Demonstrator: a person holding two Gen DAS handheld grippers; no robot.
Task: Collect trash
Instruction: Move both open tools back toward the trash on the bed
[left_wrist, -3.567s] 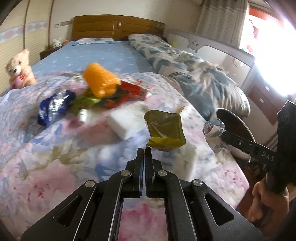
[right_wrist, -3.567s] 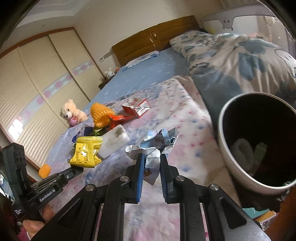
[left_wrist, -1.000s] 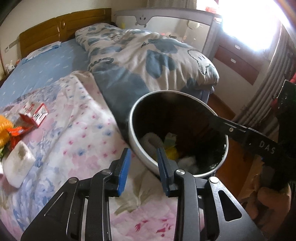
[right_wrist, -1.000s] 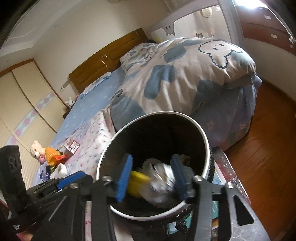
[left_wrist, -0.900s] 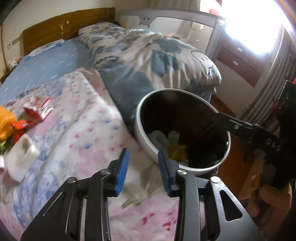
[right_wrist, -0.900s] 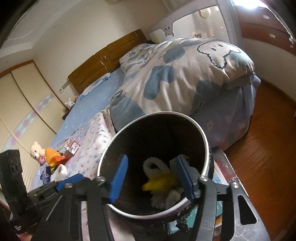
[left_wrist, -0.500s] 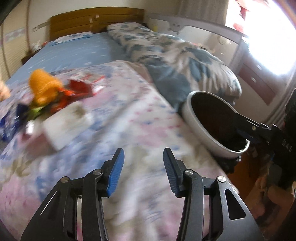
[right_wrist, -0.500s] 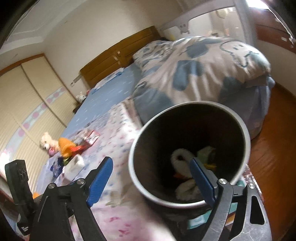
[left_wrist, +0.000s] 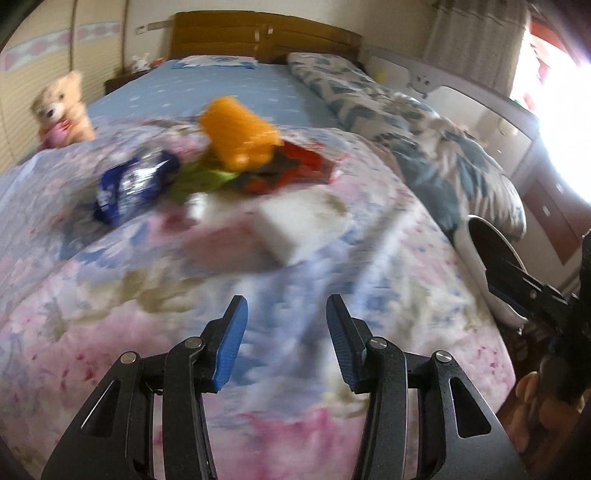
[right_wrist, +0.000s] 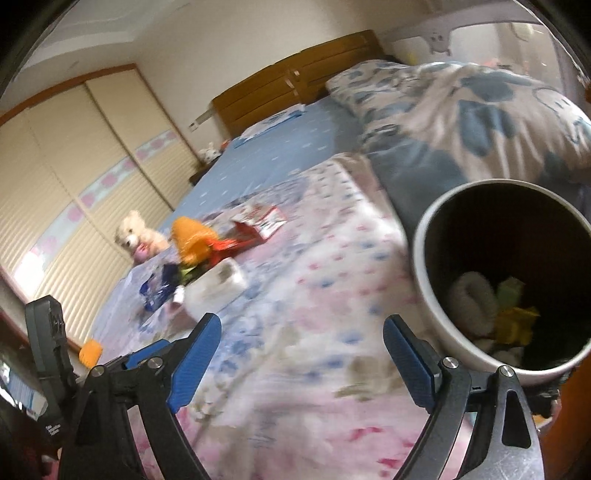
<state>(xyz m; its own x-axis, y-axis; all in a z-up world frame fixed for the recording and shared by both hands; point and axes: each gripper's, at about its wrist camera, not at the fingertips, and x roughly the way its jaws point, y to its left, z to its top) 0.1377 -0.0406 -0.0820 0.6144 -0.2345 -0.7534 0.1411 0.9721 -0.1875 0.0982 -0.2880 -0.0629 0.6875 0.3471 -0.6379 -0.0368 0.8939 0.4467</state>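
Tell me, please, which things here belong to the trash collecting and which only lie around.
For the job: blue wrapper, orange netting, red packet, white block, bin.
Lying about: teddy bear, patterned quilt.

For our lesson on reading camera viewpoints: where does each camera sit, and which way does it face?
Left wrist: on the left claw, looking down its open fingers along the bed at the trash pile; the right claw and a hand show at right.
Right wrist: on the right claw, jaws opening and empty, facing bed and bin; the left claw shows lower left.
Both share pile, bin, teddy bear.
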